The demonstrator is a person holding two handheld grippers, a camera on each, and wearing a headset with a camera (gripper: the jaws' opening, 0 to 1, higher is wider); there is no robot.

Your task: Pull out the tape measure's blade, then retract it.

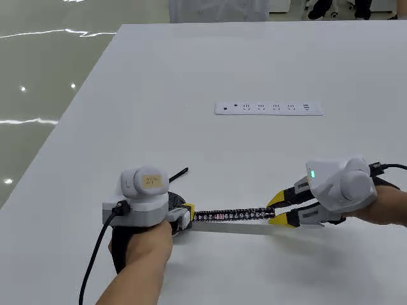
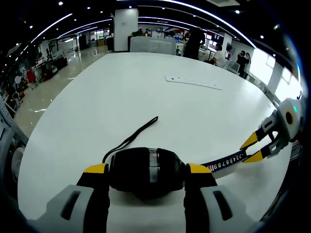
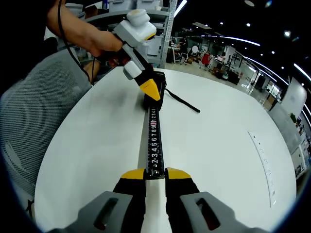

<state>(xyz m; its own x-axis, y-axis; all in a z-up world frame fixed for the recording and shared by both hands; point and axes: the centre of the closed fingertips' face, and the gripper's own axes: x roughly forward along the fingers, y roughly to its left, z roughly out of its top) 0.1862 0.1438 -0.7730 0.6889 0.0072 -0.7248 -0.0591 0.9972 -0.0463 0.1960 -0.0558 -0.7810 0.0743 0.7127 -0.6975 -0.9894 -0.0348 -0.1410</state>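
Observation:
A black tape measure case [image 2: 147, 171] sits on the white table, clamped between my left gripper's [image 2: 148, 170] yellow-tipped fingers [image 2: 95, 169]. In the head view the case [image 1: 179, 213] peeks out beside the left gripper [image 1: 181, 216]. Its black blade [image 1: 230, 216] with white numbers runs rightward to my right gripper [image 1: 277, 210], which is shut on the blade's end. From the right gripper view the blade [image 3: 153, 138] stretches straight from my right gripper [image 3: 155, 173] to the case [image 3: 155, 92] and the left gripper [image 3: 141, 77]. A black wrist strap [image 2: 133, 138] trails from the case.
A white power strip [image 1: 268, 108] lies flat farther back on the table [image 1: 191, 76]. A black cable [image 1: 95, 254] hangs from the left gripper. The table's left edge borders a glossy floor. A mesh chair [image 3: 39, 126] stands beside the table, and people stand far off in the room.

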